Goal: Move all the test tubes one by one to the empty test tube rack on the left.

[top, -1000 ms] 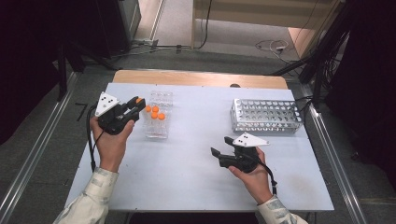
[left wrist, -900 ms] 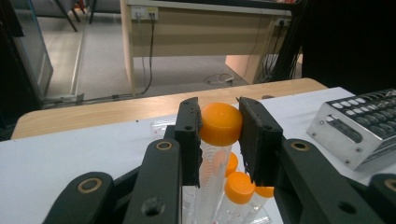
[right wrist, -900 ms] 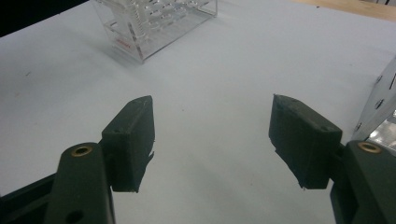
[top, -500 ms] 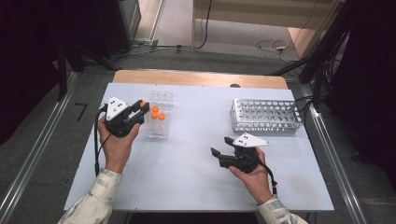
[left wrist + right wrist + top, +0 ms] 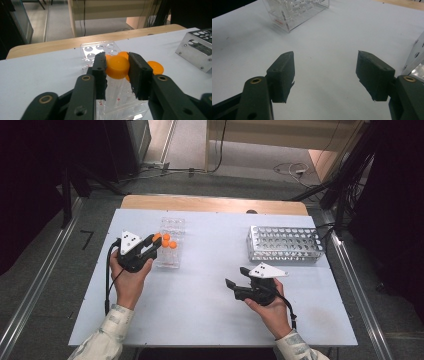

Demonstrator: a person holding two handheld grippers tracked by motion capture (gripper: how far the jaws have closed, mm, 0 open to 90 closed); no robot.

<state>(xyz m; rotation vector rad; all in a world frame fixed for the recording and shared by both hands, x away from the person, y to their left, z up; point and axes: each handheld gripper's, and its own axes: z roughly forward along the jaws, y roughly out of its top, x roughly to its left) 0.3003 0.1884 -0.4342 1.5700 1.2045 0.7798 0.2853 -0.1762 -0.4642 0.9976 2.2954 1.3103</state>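
My left gripper (image 5: 156, 240) is shut on an orange-capped tube (image 5: 117, 67), its pads against both sides of the cap. The jaws have just been opening slightly with the cap still between them. The tube stands in a clear plastic rack (image 5: 172, 225) (image 5: 87, 50) left of the table's middle, beside two more orange caps (image 5: 170, 242). My right gripper (image 5: 235, 276) (image 5: 325, 72) rests open near the table's front right, with nothing between its jaws.
A perforated metal rack (image 5: 285, 244) (image 5: 197, 47) stands at the back right of the white table (image 5: 210, 310). The clear rack (image 5: 294, 12) lies beyond the right gripper's jaws. A wooden strip (image 5: 215, 204) runs along the table's far edge.
The left hand has sunk a little toward the clear rack, bringing the orange-capped tube down into it. The right hand has stayed put.
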